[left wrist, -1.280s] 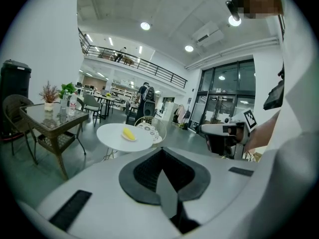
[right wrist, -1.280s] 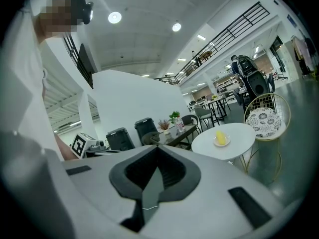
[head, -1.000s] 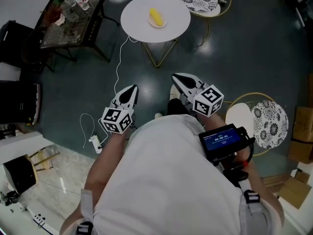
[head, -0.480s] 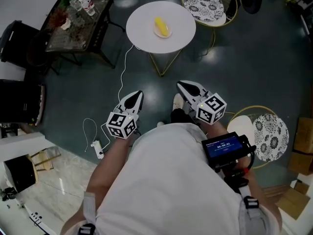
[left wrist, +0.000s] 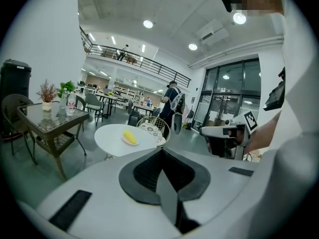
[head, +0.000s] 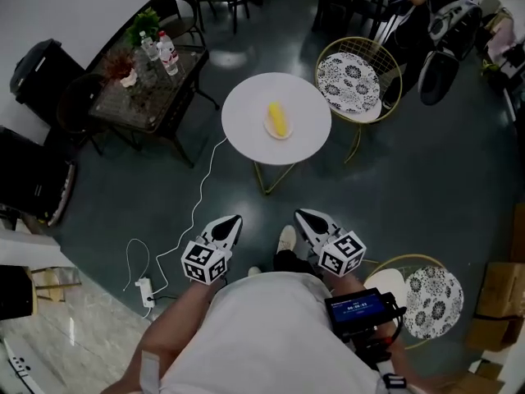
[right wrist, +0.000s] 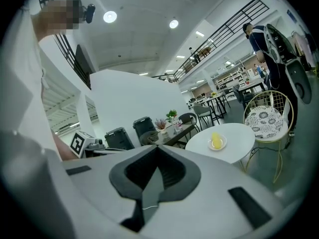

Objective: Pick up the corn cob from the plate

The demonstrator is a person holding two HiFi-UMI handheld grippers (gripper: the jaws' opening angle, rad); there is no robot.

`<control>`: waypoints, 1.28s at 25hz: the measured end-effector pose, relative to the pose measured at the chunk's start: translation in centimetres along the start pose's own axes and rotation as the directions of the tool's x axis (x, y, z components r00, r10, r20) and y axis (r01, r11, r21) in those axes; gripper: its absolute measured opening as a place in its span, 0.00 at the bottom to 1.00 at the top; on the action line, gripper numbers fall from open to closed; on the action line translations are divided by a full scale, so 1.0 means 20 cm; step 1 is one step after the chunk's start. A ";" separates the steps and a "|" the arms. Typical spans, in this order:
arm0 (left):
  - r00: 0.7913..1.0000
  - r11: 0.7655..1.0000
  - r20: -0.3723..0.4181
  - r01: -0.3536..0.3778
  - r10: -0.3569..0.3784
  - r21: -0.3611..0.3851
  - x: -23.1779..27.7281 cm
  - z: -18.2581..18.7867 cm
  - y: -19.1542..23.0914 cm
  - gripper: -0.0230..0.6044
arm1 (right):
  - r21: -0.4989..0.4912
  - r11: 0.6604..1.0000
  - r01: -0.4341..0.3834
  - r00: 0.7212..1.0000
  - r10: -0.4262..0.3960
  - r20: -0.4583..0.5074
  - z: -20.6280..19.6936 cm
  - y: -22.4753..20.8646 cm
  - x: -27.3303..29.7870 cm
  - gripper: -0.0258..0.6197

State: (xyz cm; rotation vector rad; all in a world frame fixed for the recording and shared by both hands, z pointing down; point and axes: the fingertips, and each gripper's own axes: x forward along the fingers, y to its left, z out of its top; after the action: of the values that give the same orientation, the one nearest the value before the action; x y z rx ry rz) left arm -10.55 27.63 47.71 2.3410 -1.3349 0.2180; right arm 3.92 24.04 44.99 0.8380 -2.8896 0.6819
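Corn cob (head: 279, 120) lies lengthwise on a small plate (head: 268, 130) near the middle of the round white table (head: 242, 130), well apart from both grippers, so nothing has hold of it yet. Left gripper (head: 232, 222) and right gripper (head: 303, 215) are carried low in front of the person's body, side by side, noses aimed toward the table. Each one's own view shows its 2 jaws pressed together with nothing between them, a sensible way to carry them while the table is far beyond reach. Both gripper views frame the cob just above the jaws, which suggests the person is lining up on it. The cob sits exposed with bare tabletop all round the plate, so either gripper could come at it. A chair with a patterned cushion (head: 353, 79) stands just beside the table on the right, and a glass-topped side table (head: 152, 97) stands near it on the left. By my judgement the task is at its approach stage, and the jaws must part before closing across the cob.
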 end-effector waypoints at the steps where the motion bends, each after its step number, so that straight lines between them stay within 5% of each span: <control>1: 1.000 1.000 -0.002 -0.002 0.002 -0.003 0.01 0.00 0.00 0.05 | 0.001 1.000 -0.001 1.000 0.001 -0.003 0.00 -0.01 0.00 0.05; 32: 0.995 0.994 0.002 -0.095 0.095 -0.048 0.68 0.34 0.29 0.05 | -0.010 0.997 -0.073 0.995 0.072 -0.064 0.35 -0.71 0.36 0.05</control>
State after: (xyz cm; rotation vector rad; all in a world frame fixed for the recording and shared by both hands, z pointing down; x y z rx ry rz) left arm -8.83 11.37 48.01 2.2426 -1.4397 0.2074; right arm 5.56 6.80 45.59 0.7003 -2.8765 0.6838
